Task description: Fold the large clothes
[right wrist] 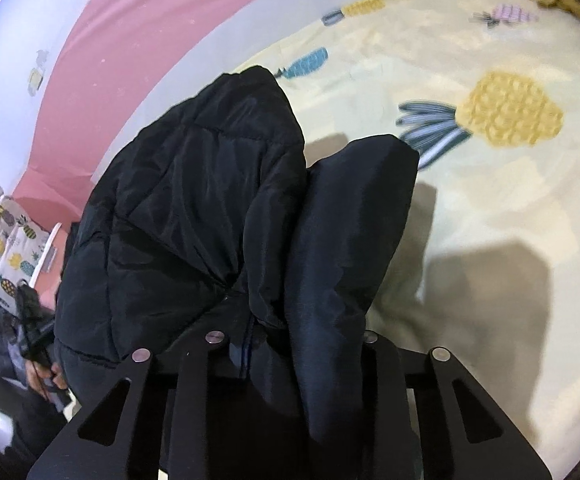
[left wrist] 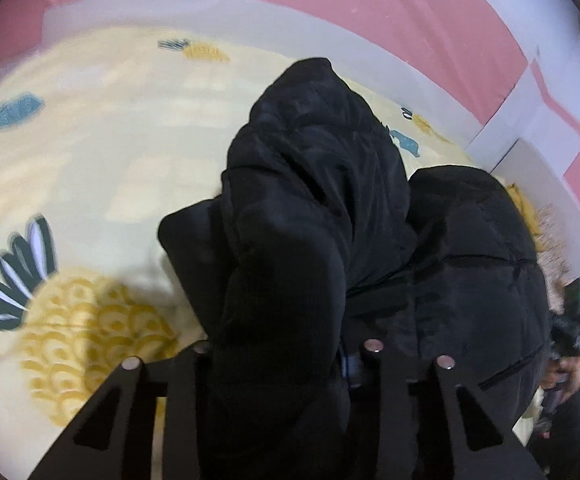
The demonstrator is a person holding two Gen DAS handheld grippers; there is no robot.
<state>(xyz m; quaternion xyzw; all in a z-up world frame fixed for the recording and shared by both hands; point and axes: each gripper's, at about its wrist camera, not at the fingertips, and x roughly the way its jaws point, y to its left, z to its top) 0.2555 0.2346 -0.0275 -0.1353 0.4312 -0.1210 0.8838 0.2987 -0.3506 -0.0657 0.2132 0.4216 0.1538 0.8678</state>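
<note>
The left gripper (left wrist: 286,354) and the right gripper (right wrist: 294,344) are each clamping a bunched edge of the black jacket (left wrist: 314,184), which is hanging over the bedsheet (left wrist: 90,152) toward twelve o'clock, still unfolded, the folding barely starting.

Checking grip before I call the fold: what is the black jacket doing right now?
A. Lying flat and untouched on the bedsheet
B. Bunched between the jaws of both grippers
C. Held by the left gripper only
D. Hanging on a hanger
B: the black jacket bunches up between the jaws of the left gripper and the right gripper.
</note>
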